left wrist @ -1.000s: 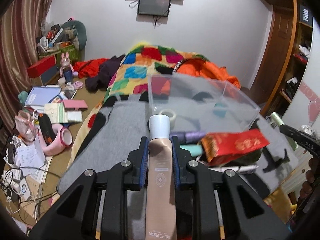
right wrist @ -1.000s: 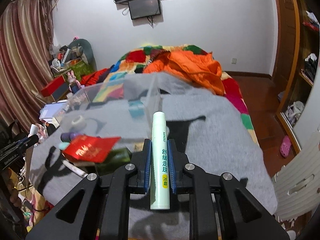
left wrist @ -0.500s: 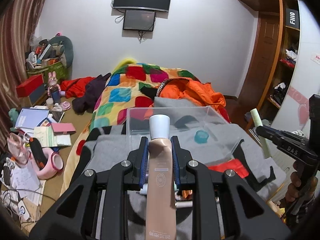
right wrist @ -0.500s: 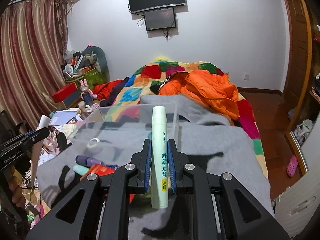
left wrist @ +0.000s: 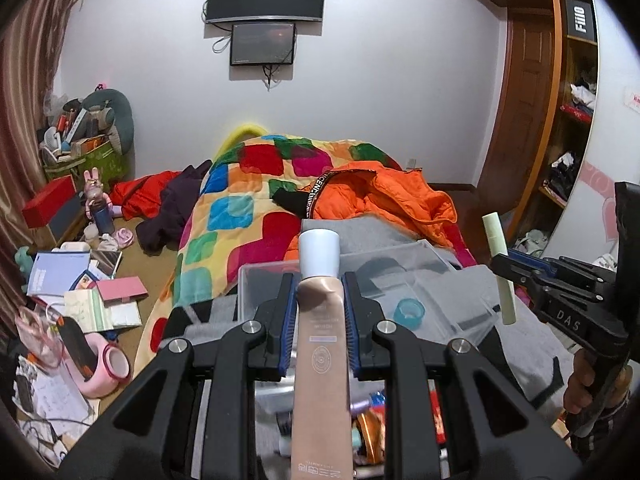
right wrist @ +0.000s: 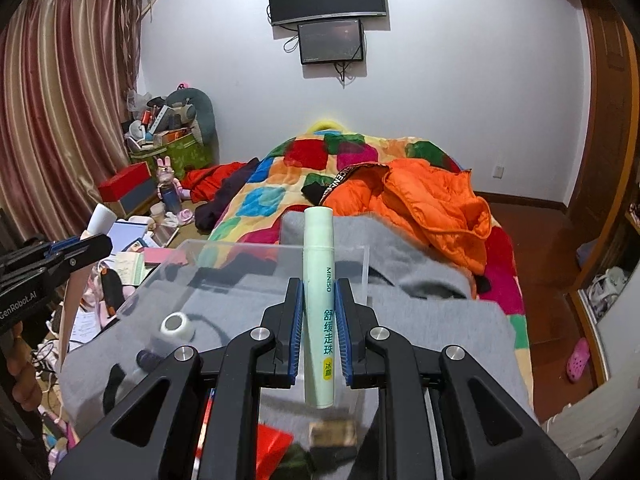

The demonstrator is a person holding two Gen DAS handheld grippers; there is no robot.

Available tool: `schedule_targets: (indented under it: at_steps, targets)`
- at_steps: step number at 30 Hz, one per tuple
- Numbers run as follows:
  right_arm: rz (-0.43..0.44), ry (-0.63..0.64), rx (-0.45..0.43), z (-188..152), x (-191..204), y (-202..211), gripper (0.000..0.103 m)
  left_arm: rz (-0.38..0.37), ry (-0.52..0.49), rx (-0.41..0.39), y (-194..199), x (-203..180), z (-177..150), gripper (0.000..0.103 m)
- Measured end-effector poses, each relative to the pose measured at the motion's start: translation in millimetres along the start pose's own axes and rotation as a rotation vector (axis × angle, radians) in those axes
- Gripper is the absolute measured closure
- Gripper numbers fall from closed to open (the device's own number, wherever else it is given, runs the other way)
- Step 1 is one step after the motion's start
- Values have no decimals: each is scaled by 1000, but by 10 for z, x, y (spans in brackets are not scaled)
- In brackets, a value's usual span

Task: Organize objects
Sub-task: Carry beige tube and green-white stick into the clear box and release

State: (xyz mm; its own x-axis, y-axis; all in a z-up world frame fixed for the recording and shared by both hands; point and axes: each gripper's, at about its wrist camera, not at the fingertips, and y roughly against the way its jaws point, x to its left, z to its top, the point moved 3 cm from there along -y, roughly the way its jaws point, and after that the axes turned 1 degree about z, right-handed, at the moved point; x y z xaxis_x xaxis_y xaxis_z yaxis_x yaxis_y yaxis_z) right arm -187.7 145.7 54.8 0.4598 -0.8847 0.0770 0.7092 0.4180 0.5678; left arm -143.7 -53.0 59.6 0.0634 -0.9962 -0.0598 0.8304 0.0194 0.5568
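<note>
left gripper (left wrist: 318, 312) clamps beige tube (left wrist: 320, 356), axis along fingers | right gripper (right wrist: 319, 320) clamps green stick (right wrist: 319, 304) | clear bin (left wrist: 440, 300) ahead and below both, left nearer

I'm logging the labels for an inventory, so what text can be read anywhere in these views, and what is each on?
"MINISO": green tube in the right claw.
"舒缓走珠" and "冰露": same tube, lower down.
"GenRobot.AI": body of the left claw, in the right wrist view.
"DAS": body of the right claw, in the left wrist view.
"FILA", apparently: black box on the wardrobe shelf.
Print on the beige tube: too small to read.
</note>
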Motion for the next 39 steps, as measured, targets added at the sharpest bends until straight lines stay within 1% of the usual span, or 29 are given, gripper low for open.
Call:
schedule_targets:
  at_steps: [3, 5, 9, 15, 23, 26, 31, 36, 39]
  targets:
    - [-17, 23, 16, 42, 34, -123, 89, -12, -15, 32, -180, -55, 61, 82]
    - [-24, 43, 37, 51, 61, -239, 89, -27, -27, 69, -327, -109, 61, 82]
    - [-48, 83, 88, 10, 96, -468, 89, -32, -84, 147, -624, -256, 5, 82]
    - [-58, 141, 172, -142, 143, -752, 89, -52, -161, 259, -1007, -449, -139, 82]
    - [-23, 171, 250, -268, 210, -949, 89, -128, -150, 362, -1249, -501, -240, 82]
    - [-10, 174, 270, -295, 219, -1002, 89, -149, -147, 383, -1285, -507, -257, 82]
    - [19, 143, 297, -299, 174, -1062, 89, -177, -137, 396, -1275, -498, -251, 82]
    - [28, 137, 297, -298, 171, -1025, 89, -194, -120, 383, -1196, -478, -234, 82]
    - [37, 126, 296, -283, 143, -985, 86, -194, -109, 357, -1086, -448, -226, 80]
